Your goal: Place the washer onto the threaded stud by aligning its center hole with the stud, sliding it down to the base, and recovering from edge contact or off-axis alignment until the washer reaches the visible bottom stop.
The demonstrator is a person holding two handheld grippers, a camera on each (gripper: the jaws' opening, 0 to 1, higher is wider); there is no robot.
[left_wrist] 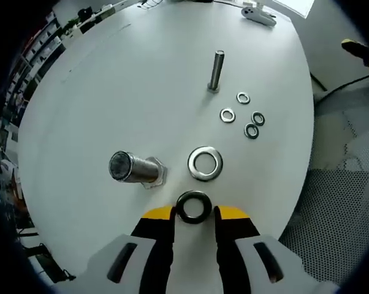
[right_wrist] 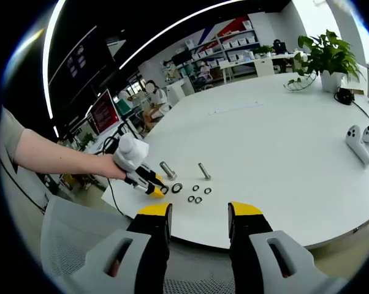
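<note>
On the round white table [left_wrist: 111, 92] a thick threaded stud [left_wrist: 135, 168] stands upright on its hex base, seen from above. A large silver washer [left_wrist: 205, 163] lies flat just right of it. My left gripper [left_wrist: 194, 211] is shut on a dark washer [left_wrist: 194, 206], held level just off the table's near edge, in front of the silver washer. The right gripper view shows this left gripper [right_wrist: 155, 188] in a person's hand beside the stud [right_wrist: 167, 170]. My right gripper [right_wrist: 198, 214] stands open and empty, back from the table's edge.
A thinner bolt [left_wrist: 216, 70] stands farther back, with several small washers [left_wrist: 243, 113] lying to its right. Two white controllers [right_wrist: 362, 144] and a potted plant [right_wrist: 322, 55] sit at the table's far side. A grey mesh surface [left_wrist: 338, 202] lies beyond the table edge.
</note>
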